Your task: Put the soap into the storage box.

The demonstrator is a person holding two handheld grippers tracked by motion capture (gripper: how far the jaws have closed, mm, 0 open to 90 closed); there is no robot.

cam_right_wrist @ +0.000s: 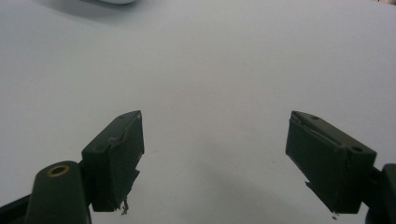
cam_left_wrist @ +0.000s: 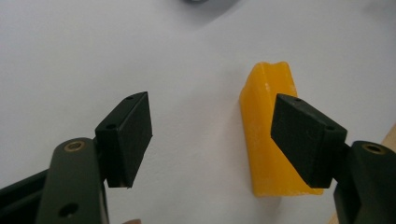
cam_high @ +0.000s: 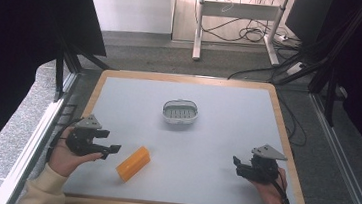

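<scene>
An orange bar of soap (cam_high: 133, 163) lies flat on the grey table near the front left. The left gripper view looks along that bar (cam_left_wrist: 268, 135), which lies just behind the right-hand jaw. My left gripper (cam_high: 113, 150) is open, its tips just left of the bar, and nothing sits between the jaws (cam_left_wrist: 212, 140). A white oval soap dish (cam_high: 180, 112) with a slotted floor stands at the table's middle, farther back. My right gripper (cam_high: 236, 163) rests open at the front right, over bare table (cam_right_wrist: 212, 158).
The grey mat (cam_high: 226, 136) is framed by a wooden edge (cam_high: 286, 137). Beyond the table are a floor, a desk frame (cam_high: 198, 28) and loose cables (cam_high: 250, 36). Dark curtains hang at both sides.
</scene>
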